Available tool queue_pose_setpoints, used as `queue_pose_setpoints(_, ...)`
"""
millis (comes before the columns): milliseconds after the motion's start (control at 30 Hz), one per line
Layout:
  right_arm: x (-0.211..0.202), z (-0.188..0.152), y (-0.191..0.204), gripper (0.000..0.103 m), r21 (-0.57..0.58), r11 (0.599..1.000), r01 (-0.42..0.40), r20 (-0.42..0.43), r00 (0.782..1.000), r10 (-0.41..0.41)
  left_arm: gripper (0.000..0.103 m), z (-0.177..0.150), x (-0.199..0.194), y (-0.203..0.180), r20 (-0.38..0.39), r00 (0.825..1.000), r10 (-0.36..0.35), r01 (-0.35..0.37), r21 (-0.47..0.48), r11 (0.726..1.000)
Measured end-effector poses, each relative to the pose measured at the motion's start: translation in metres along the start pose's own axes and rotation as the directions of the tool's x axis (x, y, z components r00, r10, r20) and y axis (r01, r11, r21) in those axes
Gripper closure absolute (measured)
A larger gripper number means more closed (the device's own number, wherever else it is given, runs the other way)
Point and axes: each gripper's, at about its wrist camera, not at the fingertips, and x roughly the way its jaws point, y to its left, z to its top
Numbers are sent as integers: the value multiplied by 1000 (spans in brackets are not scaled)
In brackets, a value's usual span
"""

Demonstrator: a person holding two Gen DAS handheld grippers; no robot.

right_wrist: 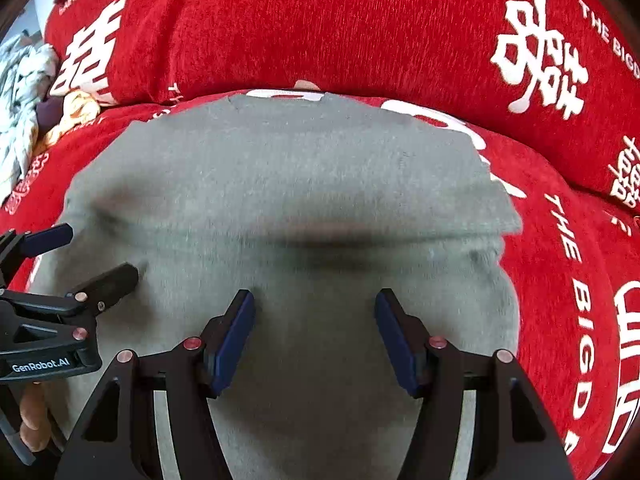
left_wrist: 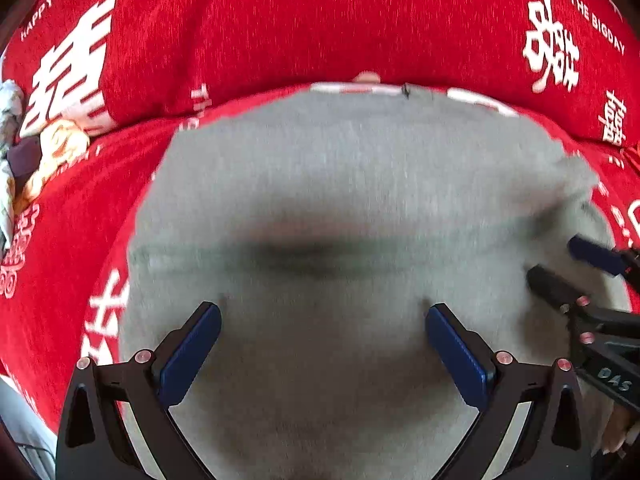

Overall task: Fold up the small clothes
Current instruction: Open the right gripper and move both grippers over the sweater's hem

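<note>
- A grey garment (left_wrist: 340, 184) lay spread flat on a red cover (left_wrist: 280, 32) with white lettering, a fold line running across its middle.
- The left tongs (left_wrist: 323, 344) hovered over its near part, jaws wide apart and empty.
- The right tongs (right_wrist: 315, 330) stood open beside them, nothing between the blue pads (right_wrist: 236, 340).
- Crumpled clothes (right_wrist: 24, 92) sat at the far left.

Red cushion (right_wrist: 320, 20) behind grey garment (right_wrist: 280, 168); crumpled clothes (right_wrist: 24, 92) far left
</note>
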Motion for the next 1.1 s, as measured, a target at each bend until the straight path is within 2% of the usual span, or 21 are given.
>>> queue_pose_setpoints(100,-9,-14,4,29,-20,1000,1,10,1000,-1,0,-14,-8,4,12,1000,-20,20,-26,999)
queue_pose_setpoints(267,-22,-36,1,25,-22,1000,0,36,999,1,0,-31,-19,4,22,1000,-11,11,-14,1000)
queue_pose_setpoints(800,-59,-101,2,24,-63,998,17,127,992,-9,0,-81,-45,5,63,998,-2,6,-62,998)
queue_pose_setpoints(1100,-77,-138,-1,23,-89,996,15,156,988,-1,0,-111,-54,5,58,998,-4,8,-63,998)
